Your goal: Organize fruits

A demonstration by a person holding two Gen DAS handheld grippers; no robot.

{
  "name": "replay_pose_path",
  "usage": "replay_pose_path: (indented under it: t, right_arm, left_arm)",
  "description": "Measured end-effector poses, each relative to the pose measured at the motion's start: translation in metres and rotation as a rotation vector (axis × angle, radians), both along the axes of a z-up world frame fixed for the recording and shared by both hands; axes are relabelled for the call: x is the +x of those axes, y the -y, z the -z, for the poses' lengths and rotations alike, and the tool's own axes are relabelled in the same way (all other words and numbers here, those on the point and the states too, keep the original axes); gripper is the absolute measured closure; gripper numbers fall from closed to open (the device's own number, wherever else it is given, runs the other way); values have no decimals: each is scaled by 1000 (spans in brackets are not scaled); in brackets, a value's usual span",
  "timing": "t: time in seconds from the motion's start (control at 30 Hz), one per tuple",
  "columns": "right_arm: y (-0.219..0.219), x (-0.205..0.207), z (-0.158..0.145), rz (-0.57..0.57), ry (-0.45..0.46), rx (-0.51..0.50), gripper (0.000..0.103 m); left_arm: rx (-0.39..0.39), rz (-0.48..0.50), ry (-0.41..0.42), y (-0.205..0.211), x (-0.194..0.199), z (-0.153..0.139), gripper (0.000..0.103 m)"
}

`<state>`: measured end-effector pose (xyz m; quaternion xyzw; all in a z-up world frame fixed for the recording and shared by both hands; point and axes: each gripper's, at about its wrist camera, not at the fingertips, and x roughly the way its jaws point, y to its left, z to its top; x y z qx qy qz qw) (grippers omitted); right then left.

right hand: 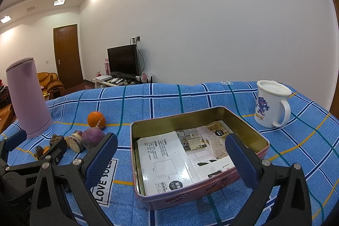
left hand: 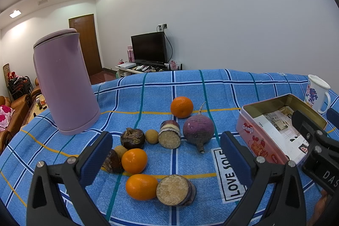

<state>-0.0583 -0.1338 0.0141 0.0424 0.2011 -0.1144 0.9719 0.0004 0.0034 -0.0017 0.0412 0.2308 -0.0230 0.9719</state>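
Observation:
Fruits lie on the blue checked cloth [left hand: 148, 90]: three oranges [left hand: 181, 107] [left hand: 134, 160] [left hand: 141, 186], a purple turnip [left hand: 198, 130], two cut purple pieces [left hand: 170, 134] [left hand: 175, 190], a mangosteen [left hand: 132, 138] and small longans [left hand: 151, 136]. My left gripper [left hand: 167, 158] is open and empty just above the near fruits. A pink tin [right hand: 199, 154], open and lined with paper, stands at the right. My right gripper [right hand: 171, 158] is open and empty over the tin's near edge. It also shows in the left wrist view [left hand: 313, 141].
A tall lilac kettle [left hand: 63, 82] stands at the back left of the cloth. A white mug [right hand: 271, 104] stands behind the tin at the right. The table's far edge runs behind them, with a TV and sofa beyond.

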Motion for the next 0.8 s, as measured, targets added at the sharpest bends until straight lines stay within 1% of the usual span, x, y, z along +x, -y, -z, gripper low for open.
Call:
replay_pose_path:
  t: [0.43, 0.8]
  right_arm:
    - [1, 0, 0, -5, 2, 4, 1]
    - [-1, -2, -2, -43, 9, 23, 1]
  left_arm:
    - [-3, 4, -6, 0, 0, 1, 0]
    - [-18, 5, -27, -6, 0, 2, 0]
